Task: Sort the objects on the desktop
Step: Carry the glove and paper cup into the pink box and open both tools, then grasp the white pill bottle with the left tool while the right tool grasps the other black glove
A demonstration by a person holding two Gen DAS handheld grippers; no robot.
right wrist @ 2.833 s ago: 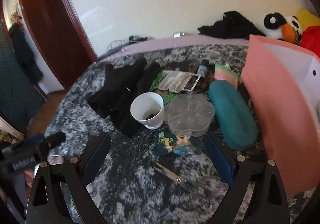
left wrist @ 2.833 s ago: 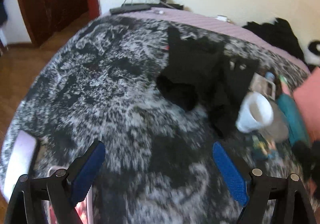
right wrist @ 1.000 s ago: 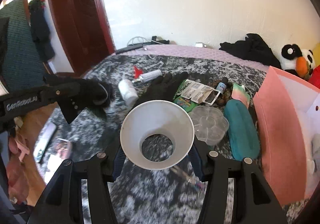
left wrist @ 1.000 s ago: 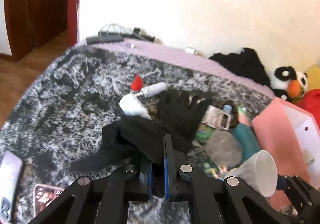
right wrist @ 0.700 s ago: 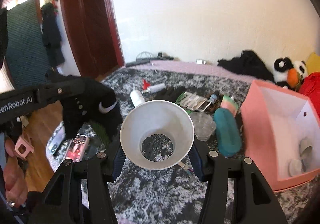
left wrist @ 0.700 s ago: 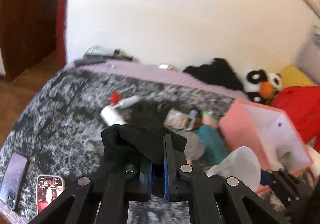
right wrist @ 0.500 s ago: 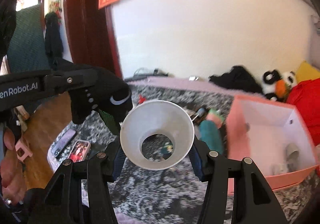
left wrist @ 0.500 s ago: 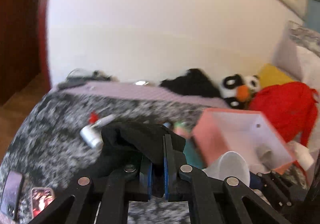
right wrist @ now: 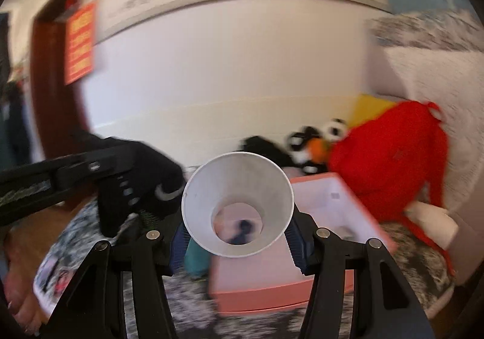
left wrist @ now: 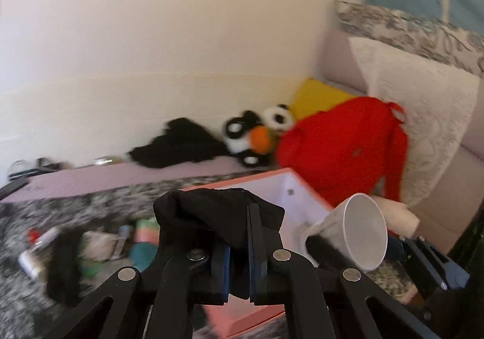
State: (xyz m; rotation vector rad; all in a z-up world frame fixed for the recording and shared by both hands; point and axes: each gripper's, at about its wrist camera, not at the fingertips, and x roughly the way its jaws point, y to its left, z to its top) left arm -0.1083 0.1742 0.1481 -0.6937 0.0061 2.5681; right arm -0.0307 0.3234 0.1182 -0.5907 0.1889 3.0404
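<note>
Blurred bedding lies below as you hold both loads near the pink box (right wrist: 272, 293). Your left gripper (left wrist: 239, 251) pinches the glove (left wrist: 217, 212); your right gripper (right wrist: 239, 245) clamps the cup (right wrist: 237, 212). Release early and either could snag the rim and fall outside.

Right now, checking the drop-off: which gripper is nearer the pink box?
Right, slightly. The right gripper, holding the white cup, hovers at the pink box; the left gripper, clamping the black glove, sits beside it, farther left.
</note>
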